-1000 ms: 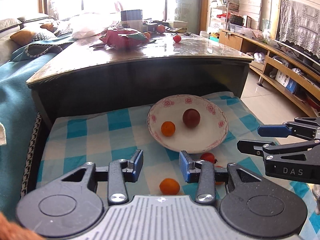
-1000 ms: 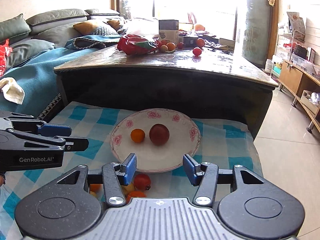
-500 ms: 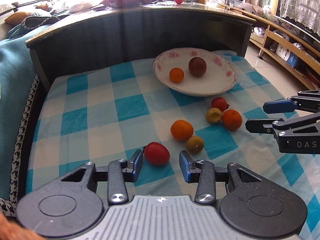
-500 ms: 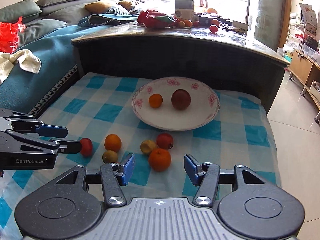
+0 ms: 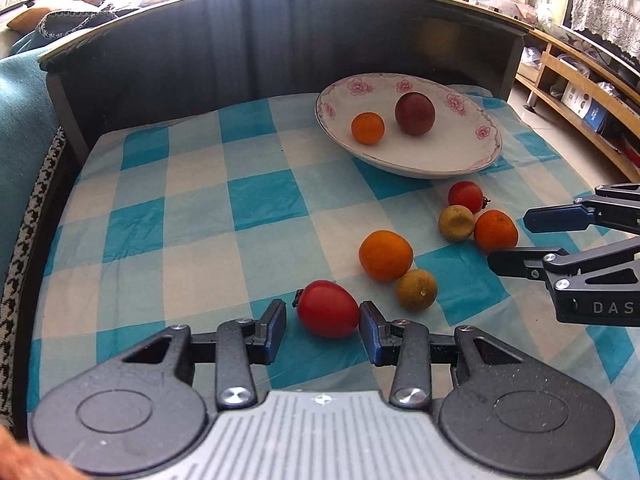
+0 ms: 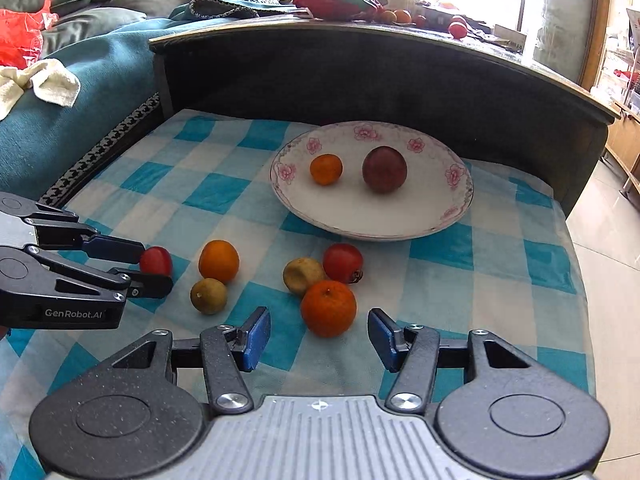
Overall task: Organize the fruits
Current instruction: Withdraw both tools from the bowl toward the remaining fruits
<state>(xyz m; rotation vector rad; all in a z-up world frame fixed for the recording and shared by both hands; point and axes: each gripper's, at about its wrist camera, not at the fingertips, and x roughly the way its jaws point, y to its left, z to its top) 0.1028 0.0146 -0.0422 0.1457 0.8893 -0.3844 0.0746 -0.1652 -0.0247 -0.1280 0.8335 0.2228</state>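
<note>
A flowered white plate (image 5: 420,160) on the blue-checked cloth holds a small orange (image 5: 368,128) and a dark red fruit (image 5: 415,114). Several fruits lie loose in front of it. My left gripper (image 5: 323,326) is open, its pads on either side of a red tomato (image 5: 328,314) without squeezing it. Beside that tomato lie an orange (image 5: 385,255) and a yellow-green fruit (image 5: 416,290). My right gripper (image 6: 320,336) is open just behind another orange (image 6: 328,308), which touches a yellowish fruit (image 6: 302,276) and a second tomato (image 6: 343,263).
The dark side wall of a coffee table (image 6: 360,80) rises right behind the plate. A sofa with a teal blanket (image 6: 60,128) borders the cloth on the left. The cloth ends at tiled floor (image 6: 608,216) on the right. Each gripper shows at the edge of the other's view.
Both grippers have sunk and tipped down toward the cloth. The loose fruits have come into view. The left fingers now flank the red tomato, and the right fingers sit close behind the orange.
</note>
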